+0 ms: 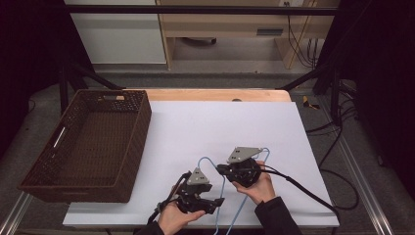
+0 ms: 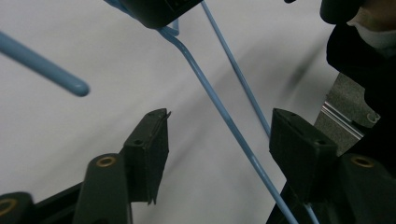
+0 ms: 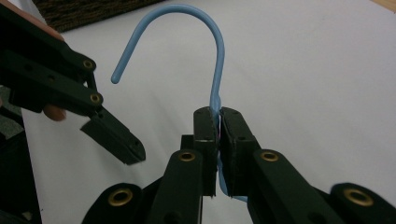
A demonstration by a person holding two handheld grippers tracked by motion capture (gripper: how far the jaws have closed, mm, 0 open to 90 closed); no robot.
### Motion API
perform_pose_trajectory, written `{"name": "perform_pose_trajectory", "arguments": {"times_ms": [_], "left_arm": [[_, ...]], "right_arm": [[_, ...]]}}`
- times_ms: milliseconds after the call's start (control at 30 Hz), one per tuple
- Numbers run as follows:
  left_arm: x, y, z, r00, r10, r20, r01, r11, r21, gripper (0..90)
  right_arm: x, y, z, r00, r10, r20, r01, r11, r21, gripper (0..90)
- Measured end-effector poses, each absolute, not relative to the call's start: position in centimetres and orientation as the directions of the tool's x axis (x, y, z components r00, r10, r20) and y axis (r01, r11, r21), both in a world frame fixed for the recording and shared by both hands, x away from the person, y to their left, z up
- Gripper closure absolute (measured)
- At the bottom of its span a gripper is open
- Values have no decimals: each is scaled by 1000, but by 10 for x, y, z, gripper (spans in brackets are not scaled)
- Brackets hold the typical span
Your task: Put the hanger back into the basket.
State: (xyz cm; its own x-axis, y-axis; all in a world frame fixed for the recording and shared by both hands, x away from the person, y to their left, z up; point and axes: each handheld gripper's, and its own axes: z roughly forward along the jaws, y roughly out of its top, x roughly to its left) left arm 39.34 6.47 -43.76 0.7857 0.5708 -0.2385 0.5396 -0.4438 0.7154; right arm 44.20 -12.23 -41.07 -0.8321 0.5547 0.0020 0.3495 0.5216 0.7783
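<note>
Lab-like recording room, black frame rig (image 1: 195,10), loose floor cables (image 1: 337,127), white-covered table (image 1: 220,127), wicker basket (image 1: 88,142)

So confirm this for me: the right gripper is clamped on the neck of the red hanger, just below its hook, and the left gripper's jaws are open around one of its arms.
Wrong in one respect: the hanger is light blue, not red, as the right gripper view shows. The right gripper is clamped on its neck just below the hook, and the left gripper has its jaws open around one of its arms.

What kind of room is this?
Probably a workshop or lab set up for recording: a table with a white sheet, a black frame overhead, loose cables on the floor, and a wooden desk behind.
</note>
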Motion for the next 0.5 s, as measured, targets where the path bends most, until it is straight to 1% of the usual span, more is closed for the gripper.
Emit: {"name": "perform_pose_trajectory", "arguments": {"times_ms": [67,200,367,500], "left_arm": [[394,61,-440,776,585,-237,546,-433,717,491],[397,54,-446,760,593,-266,572,-418,705,599],[398,48,-450,761,594,-261,574,-428,698,694],[397,46,-451,746,609,-268,589,-415,694,741]], "right_arm": [[442,-122,-411,-832,554,4,351,521,778,862],[442,-122,-411,-832,555,2,351,522,778,862],[442,-122,-411,-831,556,-2,350,527,775,862],[442,-122,-412,-830,557,-5,351,530,772,863]]}}
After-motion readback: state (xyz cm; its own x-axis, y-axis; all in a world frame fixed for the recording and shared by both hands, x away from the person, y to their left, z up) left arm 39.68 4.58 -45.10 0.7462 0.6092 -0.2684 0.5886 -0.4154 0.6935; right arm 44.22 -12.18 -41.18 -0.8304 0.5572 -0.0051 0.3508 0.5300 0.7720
